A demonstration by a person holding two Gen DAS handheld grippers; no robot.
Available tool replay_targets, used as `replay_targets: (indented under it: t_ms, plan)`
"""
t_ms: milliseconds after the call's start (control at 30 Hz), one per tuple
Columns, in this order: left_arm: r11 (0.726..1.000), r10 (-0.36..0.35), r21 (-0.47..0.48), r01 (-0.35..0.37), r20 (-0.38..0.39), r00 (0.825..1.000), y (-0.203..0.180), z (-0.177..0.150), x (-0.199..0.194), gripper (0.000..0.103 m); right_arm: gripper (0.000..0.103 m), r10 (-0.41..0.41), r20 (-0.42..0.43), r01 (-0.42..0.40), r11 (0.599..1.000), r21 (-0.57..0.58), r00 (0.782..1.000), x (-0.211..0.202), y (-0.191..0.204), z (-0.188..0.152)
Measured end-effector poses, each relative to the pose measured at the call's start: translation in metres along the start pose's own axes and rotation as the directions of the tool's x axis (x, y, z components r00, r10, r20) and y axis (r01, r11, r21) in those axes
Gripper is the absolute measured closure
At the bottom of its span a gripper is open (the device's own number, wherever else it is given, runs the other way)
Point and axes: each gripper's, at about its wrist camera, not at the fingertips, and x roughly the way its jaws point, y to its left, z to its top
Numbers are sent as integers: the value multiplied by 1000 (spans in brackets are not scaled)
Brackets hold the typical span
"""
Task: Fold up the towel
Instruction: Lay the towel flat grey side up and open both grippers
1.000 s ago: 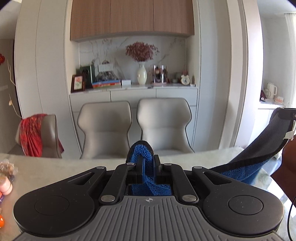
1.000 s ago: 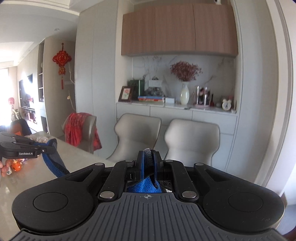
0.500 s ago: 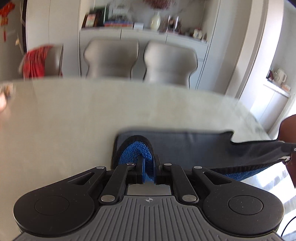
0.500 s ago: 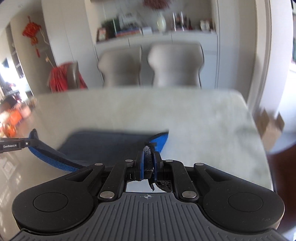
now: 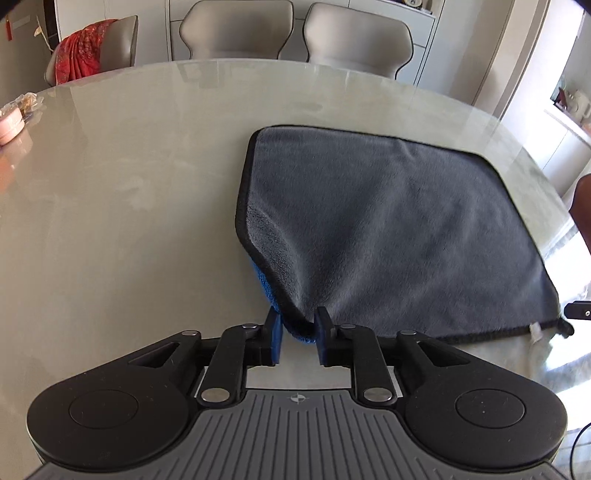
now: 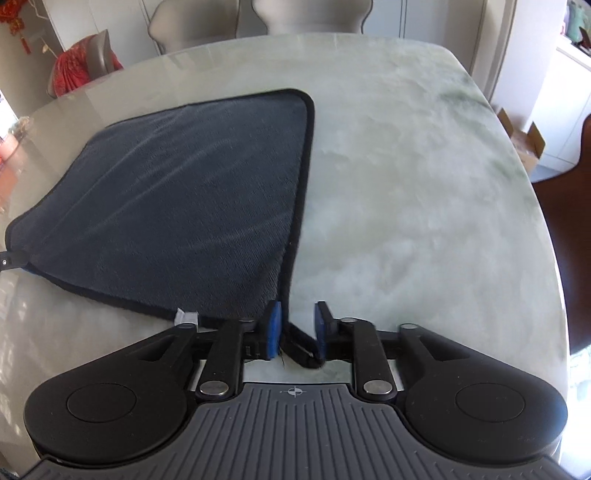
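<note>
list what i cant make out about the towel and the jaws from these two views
- Blue underside of the towel: left wrist view, covered by the grey top face; only a sliver shows at the near corner.
- Whether the left gripper still touches that corner: its jaws have just been opening, and its own fingers hide the contact.
- Towel tag: right wrist view, too small to read.
- Right gripper in the left wrist view: cut off by the right edge.

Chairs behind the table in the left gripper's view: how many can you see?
3. Two grey chairs stand side by side at the table's far edge, one left of the other. A third, far left, has a red cloth draped over it. Others may be out of frame.
</note>
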Motion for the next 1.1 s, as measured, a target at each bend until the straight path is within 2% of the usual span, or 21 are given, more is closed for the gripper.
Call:
replay_targets:
  t_ms: [33,67,100,233,267,333,400,500,567,667,867,967,1000,1100]
  plan:
    - [1000,9,1,-9,-13,1000,1,-3,0,68,58,-2,5,2,1000,6,1000,-2,-1,-1]
    - [1000,27,0,-27,-27,999,3,-7,0,58,52,-3,8,3,1000,14,1000,-3,-1,-1]
    - [999,43,-1,-43,-38,998,5,-10,0,52,45,-4,10,4,1000,25,1000,-4,-2,-2]
    - [995,96,-7,-96,-45,994,14,-14,-4,48,30,-15,3,15,999,42,1000,-4,-1,2]
    - [995,103,-11,-103,-41,994,16,-13,-5,47,23,-16,0,16,999,46,1000,-4,1,4]
    - [996,92,-18,-93,-13,996,20,-7,-10,46,15,-9,6,9,999,48,1000,-5,4,7]
    - [997,71,-8,-71,37,997,20,6,-13,35,8,19,38,-21,999,29,999,-5,12,13]
    - [998,41,35,-45,109,993,11,26,-11,30,2,71,83,-69,997,-26,994,-4,30,23]
    - [998,8,58,-17,144,990,3,38,-6,23,1,99,104,-93,994,-66,990,0,44,30]
    - [996,-35,82,22,157,987,-9,48,7,22,1,137,103,-121,982,-148,985,12,66,38]
    - [993,-73,105,61,113,991,-22,51,29,19,1,175,131,-126,940,-319,976,25,94,32]
    - [993,-106,64,101,81,991,-20,47,35,17,1,283,126,-226,912,-344,951,29,87,25]
    - [992,-121,48,118,70,990,-18,45,37,17,1,292,116,-239,911,-336,950,32,84,23]
    - [991,-126,41,125,29,992,-15,37,43,16,1,245,76,-211,929,-304,967,39,77,21]
